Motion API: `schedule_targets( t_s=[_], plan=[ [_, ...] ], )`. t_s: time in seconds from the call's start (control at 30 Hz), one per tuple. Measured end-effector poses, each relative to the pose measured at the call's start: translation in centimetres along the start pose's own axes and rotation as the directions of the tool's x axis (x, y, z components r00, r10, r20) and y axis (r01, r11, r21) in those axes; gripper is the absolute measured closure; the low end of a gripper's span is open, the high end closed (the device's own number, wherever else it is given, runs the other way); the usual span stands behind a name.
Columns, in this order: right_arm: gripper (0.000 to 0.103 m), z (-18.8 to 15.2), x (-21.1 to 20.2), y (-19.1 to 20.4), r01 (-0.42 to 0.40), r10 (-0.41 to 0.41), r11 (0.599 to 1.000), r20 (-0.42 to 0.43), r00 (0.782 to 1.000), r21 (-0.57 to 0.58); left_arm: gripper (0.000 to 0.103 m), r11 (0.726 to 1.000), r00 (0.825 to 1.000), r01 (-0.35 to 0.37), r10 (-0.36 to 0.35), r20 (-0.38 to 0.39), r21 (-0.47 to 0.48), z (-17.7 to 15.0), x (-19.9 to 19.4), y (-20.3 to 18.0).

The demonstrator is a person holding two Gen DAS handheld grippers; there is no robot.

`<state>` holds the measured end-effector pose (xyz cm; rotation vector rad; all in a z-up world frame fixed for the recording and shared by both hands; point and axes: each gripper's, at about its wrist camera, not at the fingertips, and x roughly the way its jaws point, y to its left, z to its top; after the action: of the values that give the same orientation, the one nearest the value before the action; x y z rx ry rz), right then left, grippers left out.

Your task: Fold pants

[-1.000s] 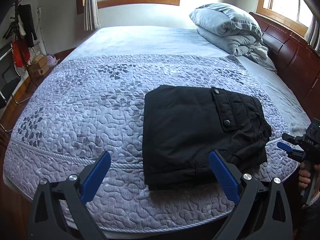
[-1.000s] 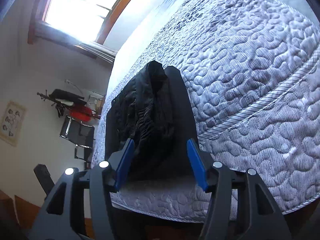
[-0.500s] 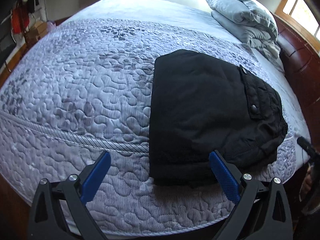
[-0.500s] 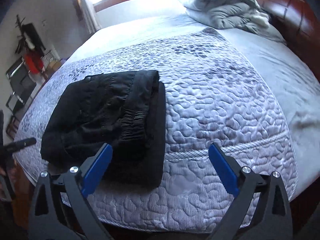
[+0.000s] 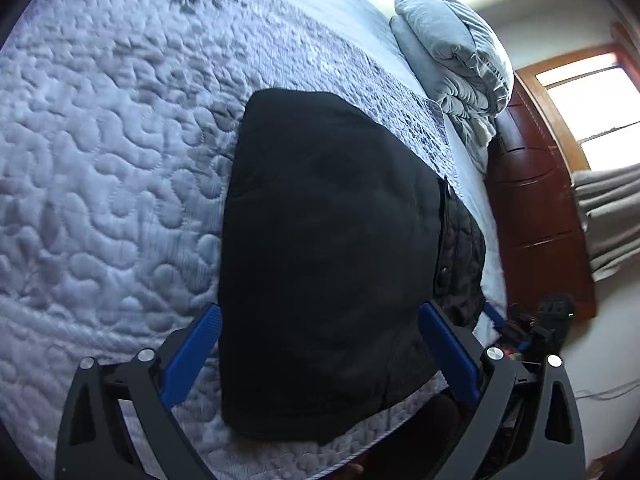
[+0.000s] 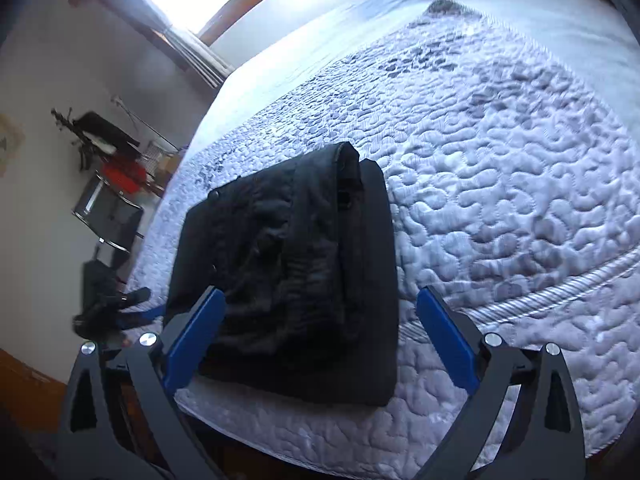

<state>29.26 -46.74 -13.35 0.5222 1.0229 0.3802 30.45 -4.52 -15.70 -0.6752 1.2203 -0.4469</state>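
Black pants (image 5: pixel 328 260) lie folded into a thick rectangle near the front edge of the bed. The waistband and a buttoned pocket flap (image 6: pixel 280 248) lie on top. My left gripper (image 5: pixel 320 320) hovers low over the near end of the pants, jaws wide open, blue pads on either side of the stack and not pressing it. My right gripper (image 6: pixel 320 300) is open just as wide above the other end of the pants (image 6: pixel 288 280), holding nothing. Each gripper shows at the edge of the other's view: the right gripper (image 5: pixel 536 328) and the left gripper (image 6: pixel 116 312).
A grey quilted bedspread (image 5: pixel 100 160) covers the bed. A folded duvet and pillow (image 5: pixel 452 52) lie by the dark wooden headboard (image 5: pixel 536 200). Beyond the bed's far side stand a chair and a clothes rack (image 6: pixel 108 216), under a window.
The left gripper has dropped closer to the pants and rolled, so they now fill its view. The right gripper's jaws have spread from half closed around the pants' edge to wide open.
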Motion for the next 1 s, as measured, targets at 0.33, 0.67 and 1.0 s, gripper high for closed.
schedule_targets(
  t_s=[0.33,0.67,1.0],
  plan=[
    [0.006,1.8,3.1,-2.6,-0.068,0.076,0.994,-0.089,0.993,0.088,0.004,0.987,0.984,0.105,-0.120,-0.129,-0.118,2.5,3.7,3.4],
    [0.006,1.7,5.3,-4.7,-0.100,0.120,0.984,-0.143,0.982,0.145,0.004,0.955,0.934,0.256,-0.285,-0.217,-0.149,3.0,5.2,4.0],
    [0.006,1.3,7.6,-7.3,-0.237,0.291,0.934,-0.190,0.938,0.266,0.004,0.957,0.901,0.253,-0.287,-0.324,-0.143,4.1,7.3,3.2]
  ],
)
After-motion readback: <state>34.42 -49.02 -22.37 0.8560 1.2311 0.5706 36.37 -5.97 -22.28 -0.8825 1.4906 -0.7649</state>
